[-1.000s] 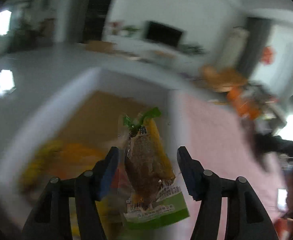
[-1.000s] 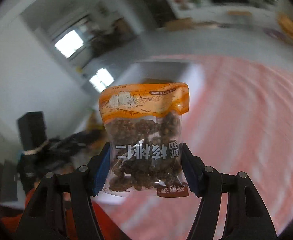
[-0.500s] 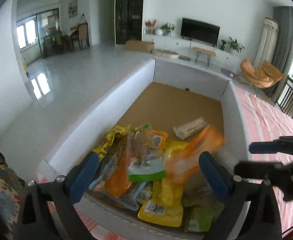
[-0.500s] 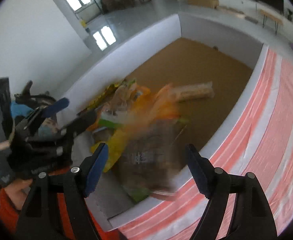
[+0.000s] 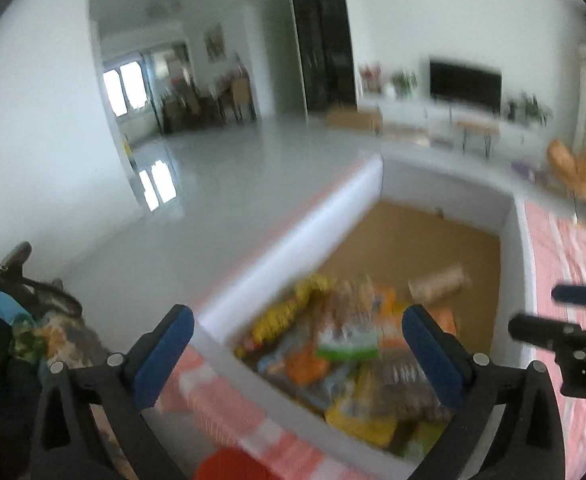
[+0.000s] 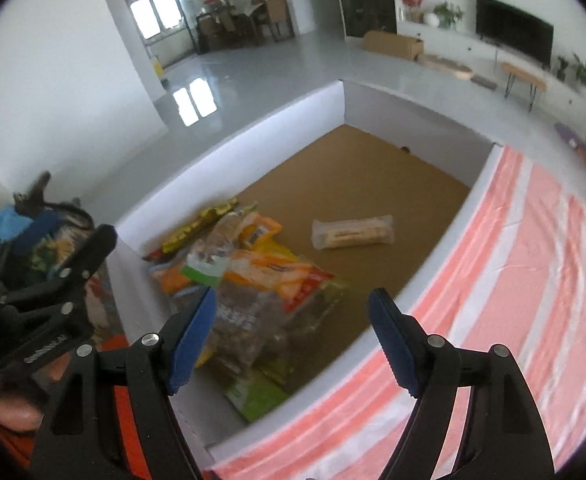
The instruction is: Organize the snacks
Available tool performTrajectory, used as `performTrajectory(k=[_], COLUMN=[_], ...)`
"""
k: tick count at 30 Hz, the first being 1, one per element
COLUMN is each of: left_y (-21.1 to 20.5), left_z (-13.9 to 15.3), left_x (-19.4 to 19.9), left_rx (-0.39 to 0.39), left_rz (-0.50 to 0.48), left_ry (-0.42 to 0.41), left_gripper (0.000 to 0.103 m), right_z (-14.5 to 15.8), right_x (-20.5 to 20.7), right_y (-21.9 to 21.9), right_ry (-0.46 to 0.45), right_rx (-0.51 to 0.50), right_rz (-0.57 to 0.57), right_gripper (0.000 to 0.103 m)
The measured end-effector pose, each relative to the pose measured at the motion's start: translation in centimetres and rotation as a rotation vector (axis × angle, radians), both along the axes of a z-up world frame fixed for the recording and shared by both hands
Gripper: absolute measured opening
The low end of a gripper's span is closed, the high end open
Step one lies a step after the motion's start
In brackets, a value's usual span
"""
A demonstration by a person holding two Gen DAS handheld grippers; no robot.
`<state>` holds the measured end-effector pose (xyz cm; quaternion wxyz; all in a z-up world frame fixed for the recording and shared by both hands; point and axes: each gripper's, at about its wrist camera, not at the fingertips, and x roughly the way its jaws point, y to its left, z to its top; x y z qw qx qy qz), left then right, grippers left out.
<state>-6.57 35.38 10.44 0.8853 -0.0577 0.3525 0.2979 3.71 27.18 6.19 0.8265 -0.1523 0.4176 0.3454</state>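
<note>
- Snack packets (image 5: 333,344), blurred in the left wrist view, seem heaped in the white box's (image 5: 293,248) near corner; left gripper (image 5: 297,348) has just been opening, nothing between its jaws.
- Right wrist view: right gripper (image 6: 293,332) gapes empty above the pile; a pale bar (image 6: 353,233) lies apart.

No legible text anywhere: print on snack packs (image 6: 253,276) too blurred, barcode label (image 6: 257,234) on yellow pack unreadable.

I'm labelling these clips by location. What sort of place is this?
Most likely a home living room: a black flat-screen television on a long white cabinet, potted plants, and a dining area by the windows.
</note>
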Motion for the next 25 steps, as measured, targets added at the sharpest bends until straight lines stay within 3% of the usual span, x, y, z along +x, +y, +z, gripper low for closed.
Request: performTrajectory(k=[2,4,12,25], left_y=[-0.3,-0.6,-0.9,-0.8], left_z=[-0.7,-1.2,-0.6,-0.9], left_x=[0.7,1.1,0.6,0.6], left_rx=[-0.043,-0.049,-0.078,-0.093], left_rz=[-0.055,-0.027,-0.009,-0.007], left_ry=[0.089,0.123,0.087,0.074], left_gripper=[0.103,0.103,0.103,0.103], right_z=[-0.2,0.0,-0.3,-0.6], right_x=[-0.2,-0.5,-0.4,-0.3], right_y=[-0.3,-0.8,-1.4,-1.3], right_ry=[-0.028,-0.049,-0.058,-0.054], right_rx=[-0.035,-0.073,-0.141,-0.144], right_rz=[-0.011,-0.030,-0.059,-0.055], right_gripper=[0.081,0.081,0.081,0.081])
